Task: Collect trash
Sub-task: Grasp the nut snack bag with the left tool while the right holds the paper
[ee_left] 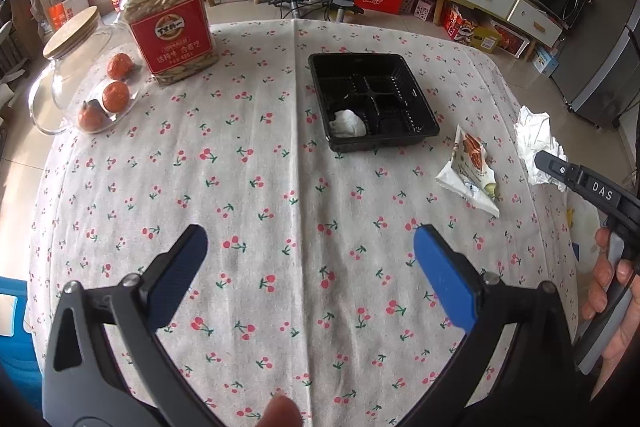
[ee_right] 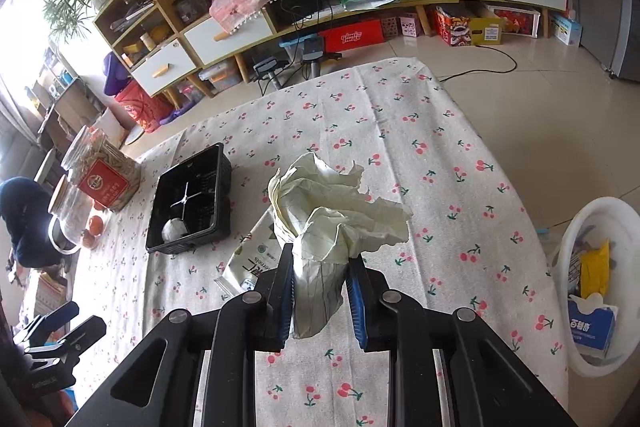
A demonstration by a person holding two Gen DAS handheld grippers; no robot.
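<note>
right now the right gripper (ee_right: 320, 283) is clenched on the crumpled paper (ee_right: 336, 211), lifted above the table (ee_right: 440, 155). left gripper (ee_left: 310, 267) hangs released, holding nothing. best to keep the squeeze firm, swing right over the white bin (ee_right: 576, 227), then release.

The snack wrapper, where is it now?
The snack wrapper lies flat on the cherry tablecloth, right of the black tray. In the right wrist view it lies below the crumpled paper held by the right gripper.
</note>
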